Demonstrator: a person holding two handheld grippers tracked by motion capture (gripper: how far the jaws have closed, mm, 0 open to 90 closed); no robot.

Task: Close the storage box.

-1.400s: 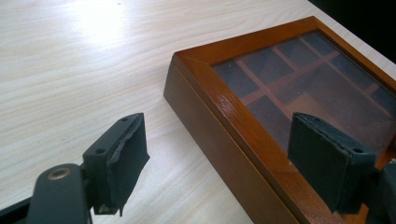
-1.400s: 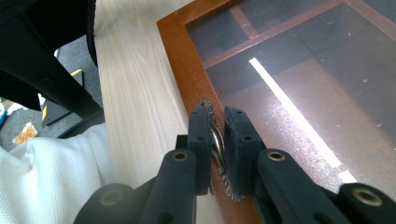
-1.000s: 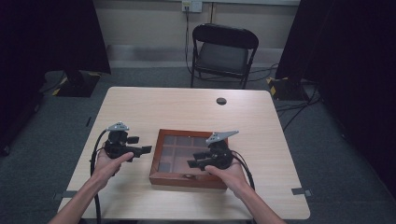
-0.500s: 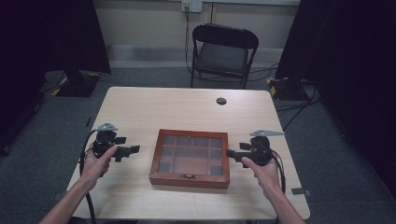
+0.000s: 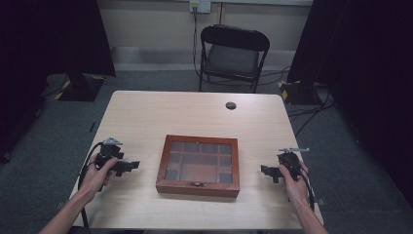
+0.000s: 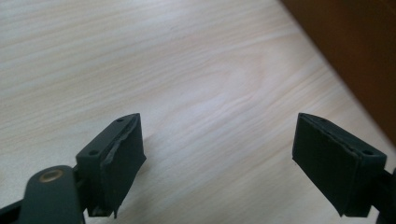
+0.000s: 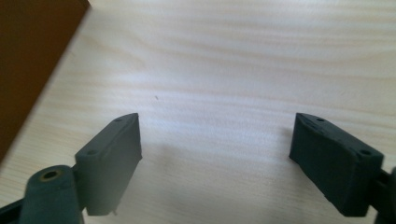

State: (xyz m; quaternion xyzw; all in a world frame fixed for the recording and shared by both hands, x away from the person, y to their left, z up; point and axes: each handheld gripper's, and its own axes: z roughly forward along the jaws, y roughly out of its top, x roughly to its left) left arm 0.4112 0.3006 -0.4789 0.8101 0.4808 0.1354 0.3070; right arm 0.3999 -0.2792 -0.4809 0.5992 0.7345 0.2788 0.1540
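Observation:
A brown wooden box (image 5: 197, 187) with a glass lid over several compartments lies shut at the table's middle front. My left gripper (image 5: 130, 165) rests low to the left of the box and points toward it. Its jaws have just been opening and are open on bare tabletop (image 6: 219, 163), with the box's side (image 6: 355, 56) at the upper right. My right gripper (image 5: 265, 170) sits to the right of the box, apart from it. Its jaws have also just been opening and hold nothing (image 7: 215, 163); the box's side (image 7: 32, 56) shows at the upper left.
A small black round object (image 5: 231, 105) lies near the table's far edge. A black folding chair (image 5: 234, 53) stands behind the table. The right hand is close to the table's right edge (image 5: 311, 195), and cables trail from both grippers.
My right gripper has left the box's front and swung out to the right side of the table. My left gripper has drawn a little left and lower. The box has stayed put.

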